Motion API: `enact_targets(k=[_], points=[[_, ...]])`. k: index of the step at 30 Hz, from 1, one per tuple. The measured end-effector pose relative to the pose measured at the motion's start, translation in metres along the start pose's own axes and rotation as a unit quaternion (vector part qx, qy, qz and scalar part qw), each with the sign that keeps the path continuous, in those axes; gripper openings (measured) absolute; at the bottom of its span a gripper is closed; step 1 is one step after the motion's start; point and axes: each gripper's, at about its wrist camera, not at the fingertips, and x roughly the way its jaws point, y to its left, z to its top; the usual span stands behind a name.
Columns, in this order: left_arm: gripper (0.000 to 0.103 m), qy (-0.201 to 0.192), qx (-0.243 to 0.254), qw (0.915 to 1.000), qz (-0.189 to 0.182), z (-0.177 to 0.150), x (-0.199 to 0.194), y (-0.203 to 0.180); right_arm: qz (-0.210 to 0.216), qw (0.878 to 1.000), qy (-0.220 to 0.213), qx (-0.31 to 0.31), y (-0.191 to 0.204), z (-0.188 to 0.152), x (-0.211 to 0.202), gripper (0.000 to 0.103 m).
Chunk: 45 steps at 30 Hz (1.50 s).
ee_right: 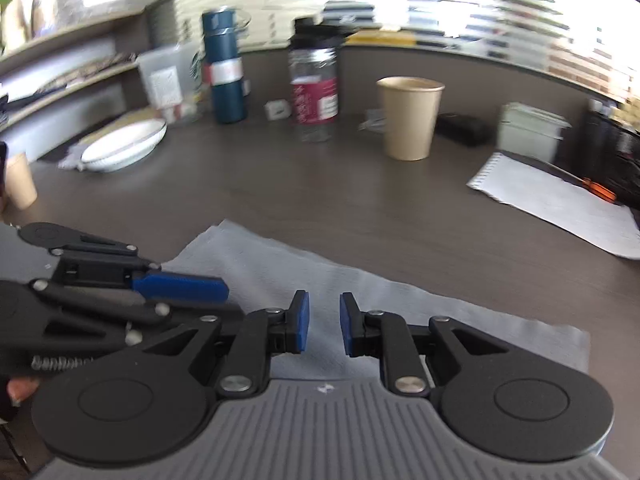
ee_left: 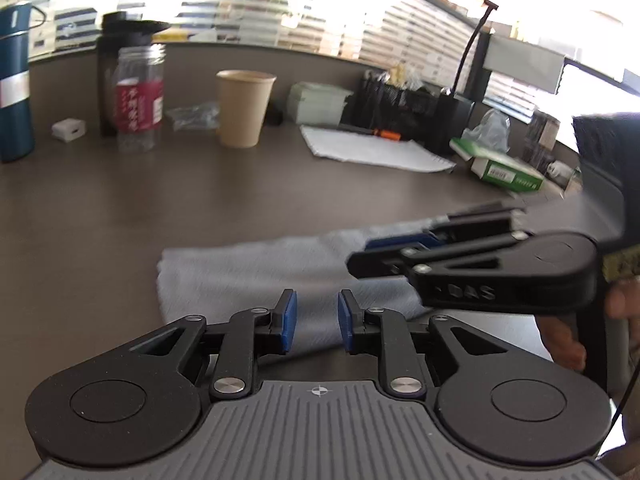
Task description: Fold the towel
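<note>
Soft grey cloth towel (ee_left: 256, 276) on matt wood-grain desk (ee_left: 160, 208)

Towel (ee_right: 320, 280) lies flat on desk (ee_right: 360, 208), near edge. Both grippers over it: left gripper (ee_left: 317, 318) at its near-left part, right gripper (ee_right: 324, 322) just right of it, the 2 side by side. Behind towel: cup (ee_right: 409, 118) centre, bottle (ee_right: 314, 92) left of cup, flask (ee_right: 224, 68) further left, bowl (ee_right: 124, 146) far left. Notepad (ee_right: 560, 204) right of cup, box (ee_left: 508, 172) far right.
</note>
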Motion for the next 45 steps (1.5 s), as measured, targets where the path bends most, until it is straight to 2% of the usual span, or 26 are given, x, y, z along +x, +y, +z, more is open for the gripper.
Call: enact_targets(k=[7, 10, 12, 14, 16, 22, 26, 30, 36, 45], points=[[0.029, -0.005, -0.001, 1.0000, -0.007, -0.002, -0.005, 0.003, -0.034, 0.999, 0.001, 0.016, -0.015, 0.012, 0.019, 0.021], [0.033, -0.017, -0.005, 0.9998, -0.011, 0.000, -0.010, 0.005, -0.011, 1.000, -0.010, 0.011, -0.007, 0.014, 0.011, 0.021], [0.037, -0.016, -0.006, 0.9998, 0.003, 0.002, -0.011, 0.010, 0.010, 1.000, -0.011, -0.001, 0.003, 0.015, 0.009, 0.021], [0.036, -0.006, -0.019, 0.9996, 0.018, 0.002, -0.009, 0.017, 0.033, 0.999, -0.006, -0.016, 0.014, 0.016, 0.011, 0.021], [0.035, -0.006, -0.029, 0.9994, 0.015, 0.000, -0.010, 0.023, 0.041, 0.999, 0.006, -0.036, 0.023, 0.016, 0.019, 0.021], [0.035, -0.008, -0.030, 0.9994, 0.013, -0.002, -0.015, 0.027, 0.010, 1.000, 0.005, -0.021, 0.017, 0.019, 0.027, 0.024], [0.036, -0.013, -0.040, 0.9990, 0.016, -0.001, -0.018, 0.030, -0.012, 1.000, -0.003, 0.003, 0.005, 0.013, 0.012, 0.024], [0.037, -0.035, -0.063, 0.9974, 0.012, 0.003, -0.019, 0.032, -0.048, 0.998, -0.003, 0.038, -0.014, 0.000, -0.006, 0.024], [0.038, -0.018, -0.060, 0.9980, 0.003, 0.007, 0.000, 0.022, -0.086, 0.994, -0.004, 0.073, -0.034, -0.022, -0.029, 0.024], [0.038, -0.014, -0.047, 0.9986, 0.018, 0.002, -0.004, 0.022, -0.110, 0.991, -0.008, 0.078, -0.044, -0.041, -0.051, 0.024]])
